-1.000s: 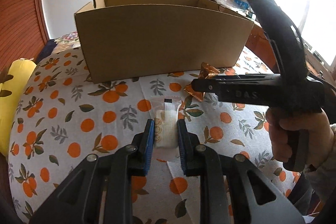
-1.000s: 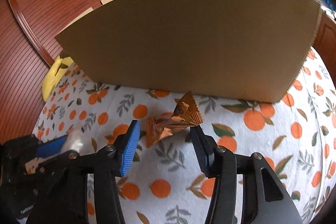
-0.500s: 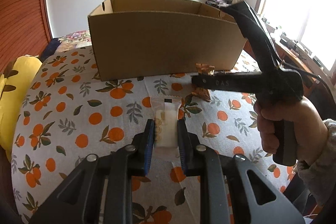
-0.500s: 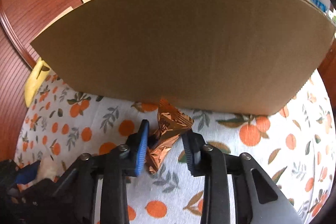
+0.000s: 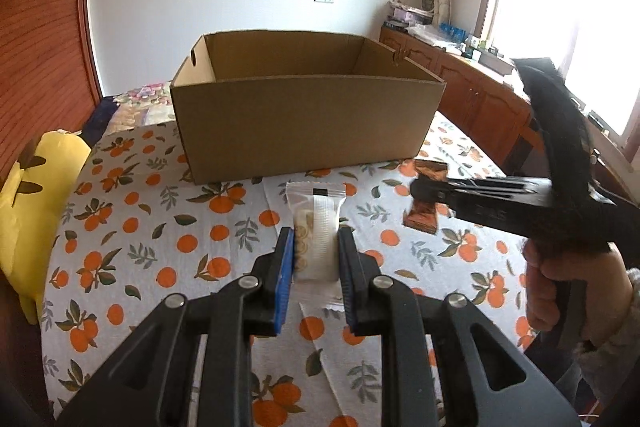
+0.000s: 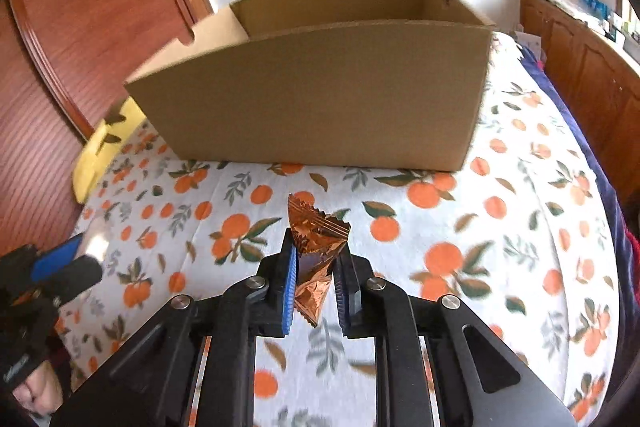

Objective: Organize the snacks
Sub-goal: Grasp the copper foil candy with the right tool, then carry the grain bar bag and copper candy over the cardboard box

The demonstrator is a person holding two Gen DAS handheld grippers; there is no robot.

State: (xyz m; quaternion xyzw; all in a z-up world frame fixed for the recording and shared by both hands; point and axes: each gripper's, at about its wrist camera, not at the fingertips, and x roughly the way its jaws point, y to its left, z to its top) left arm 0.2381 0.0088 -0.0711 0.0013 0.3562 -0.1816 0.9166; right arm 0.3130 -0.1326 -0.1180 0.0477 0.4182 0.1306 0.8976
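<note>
Blue pads, left gripper [image 5: 315, 255]: clenched on a clear snack packet [image 5: 316, 227] holding pale round biscuits; the packet stands up between the fingers, its sealed top edge pointing toward the box, and it hangs clear of the cloth.
Blue pads, right gripper [image 6: 315, 263]: jaws have just been closing and now pinch a copper foil snack wrapper [image 6: 314, 247]; its crimped top fans out above the fingertips and a crumpled tail hangs below them, off the cloth.
Right gripper in the left view: its black body [image 5: 500, 203] reaches in from the right, with the copper foil [image 5: 424, 215] showing at its tip, blurred.
Hand: a hand [image 5: 572, 291] with a pale knit sleeve grips the right tool's handle at the right edge of the left view.
Left gripper in the right view: one blue pad [image 6: 56, 261] shows low at the left edge.
Tablecloth [image 5: 160, 227]: white with oranges and leaves, spread under both grippers.
Cardboard box [image 5: 304, 123]: open-topped, standing on the cloth beyond both snacks; only its inner walls show.
Yellow cushion [image 5: 36, 207]: at the left edge of the cloth.
Wooden cabinets [image 5: 480, 95]: along the right wall beneath a bright window, cluttered on top.
</note>
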